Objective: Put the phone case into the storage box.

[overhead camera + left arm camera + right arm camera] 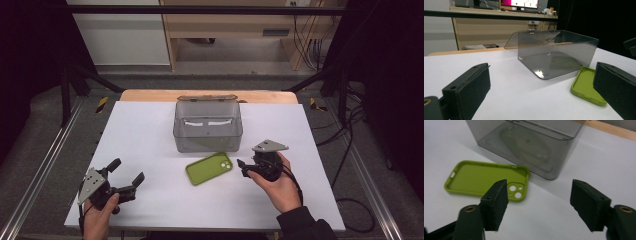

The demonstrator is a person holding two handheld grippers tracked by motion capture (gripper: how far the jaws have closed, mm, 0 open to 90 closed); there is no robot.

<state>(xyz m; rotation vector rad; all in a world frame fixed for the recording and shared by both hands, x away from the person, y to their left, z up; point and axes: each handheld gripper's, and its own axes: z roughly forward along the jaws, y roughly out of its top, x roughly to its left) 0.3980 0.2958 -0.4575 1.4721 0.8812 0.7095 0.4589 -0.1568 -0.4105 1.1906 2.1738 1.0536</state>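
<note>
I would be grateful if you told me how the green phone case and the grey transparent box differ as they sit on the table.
The green phone case is opaque and bright, while the grey transparent box is smoky and see-through. The phone case lies flat and shallow, hollow side up; the box stands taller, with its hinged lid tipped open behind it. The phone case lies nearer the person, just in front of the box. Both rest on the white table, and no hand-held gripper holds either.

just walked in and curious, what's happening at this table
A person holds tongs in each hand at a white table. A green phone case lies open side up just in front of a smoky clear plastic box whose lid is open. The right tongs sit beside the case, jaws apart with nothing between them. The left tongs wait open near the table's front left.
</note>
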